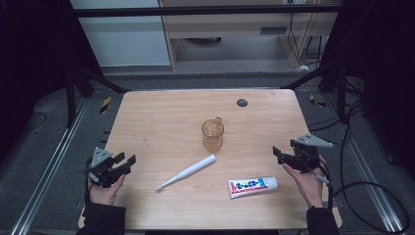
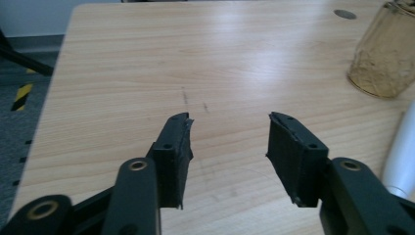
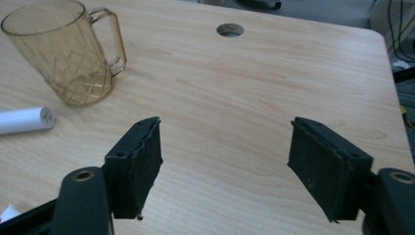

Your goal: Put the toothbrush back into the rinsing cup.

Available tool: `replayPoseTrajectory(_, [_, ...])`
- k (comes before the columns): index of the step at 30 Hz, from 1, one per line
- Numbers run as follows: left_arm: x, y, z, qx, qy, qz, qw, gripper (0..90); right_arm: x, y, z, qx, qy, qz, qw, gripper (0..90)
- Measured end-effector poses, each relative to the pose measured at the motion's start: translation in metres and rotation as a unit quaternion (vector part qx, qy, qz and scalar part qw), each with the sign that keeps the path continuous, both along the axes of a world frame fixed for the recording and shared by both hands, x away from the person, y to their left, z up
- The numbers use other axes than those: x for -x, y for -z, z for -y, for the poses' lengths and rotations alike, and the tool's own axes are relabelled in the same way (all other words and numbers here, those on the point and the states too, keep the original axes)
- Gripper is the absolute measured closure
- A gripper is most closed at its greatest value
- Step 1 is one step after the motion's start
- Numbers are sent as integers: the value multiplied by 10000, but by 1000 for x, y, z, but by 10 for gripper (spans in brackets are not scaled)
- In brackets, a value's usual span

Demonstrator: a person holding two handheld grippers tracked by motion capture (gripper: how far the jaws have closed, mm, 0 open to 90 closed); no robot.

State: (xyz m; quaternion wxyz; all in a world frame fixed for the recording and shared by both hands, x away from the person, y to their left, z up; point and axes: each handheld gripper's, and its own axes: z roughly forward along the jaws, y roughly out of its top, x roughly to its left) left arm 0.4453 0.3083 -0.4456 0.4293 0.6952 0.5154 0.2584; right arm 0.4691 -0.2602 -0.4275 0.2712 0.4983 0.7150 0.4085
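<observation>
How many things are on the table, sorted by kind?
Cup: 1
Toothbrush: 1
Toothpaste tube: 1
Total: 3

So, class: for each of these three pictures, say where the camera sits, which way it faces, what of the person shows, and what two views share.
High view: above the person's side, facing forward and down on the table; both hands, left hand-held gripper and right hand-held gripper show.
Left gripper view: rides that gripper, faces across the table past its open jaws.
Right gripper view: rides the right hand-held gripper, faces the table's far edge, jaws open.
Shared: both gripper views show the amber mug and the white toothbrush handle.
</observation>
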Motion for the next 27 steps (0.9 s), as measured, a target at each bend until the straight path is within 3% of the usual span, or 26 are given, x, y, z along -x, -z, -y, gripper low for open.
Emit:
replayPoseTrajectory(5, [4, 2, 16, -74, 305, -88, 9995, 611, 2, 3, -1, -51, -90, -82, 9999, 321])
replayPoseTrajectory(9, [8, 3, 33, -90, 626, -205, 9978, 677, 5, 3, -10, -41, -292, -113, 9995, 366])
replayPoseTrajectory(16, [12, 3, 54, -228, 952, -334, 9946, 794, 7, 3, -21, 47, -549, -199, 9983, 440])
replayPoseTrajectory(22, [6, 3, 70, -344, 1088, -356, 9928, 874, 8, 5, -25, 100, -615, -239, 9978, 467])
replayPoseTrajectory(27, [-7, 1, 91, -447, 1228, -332, 9909, 894, 9, 4, -27, 189, -614, -180, 9978, 490])
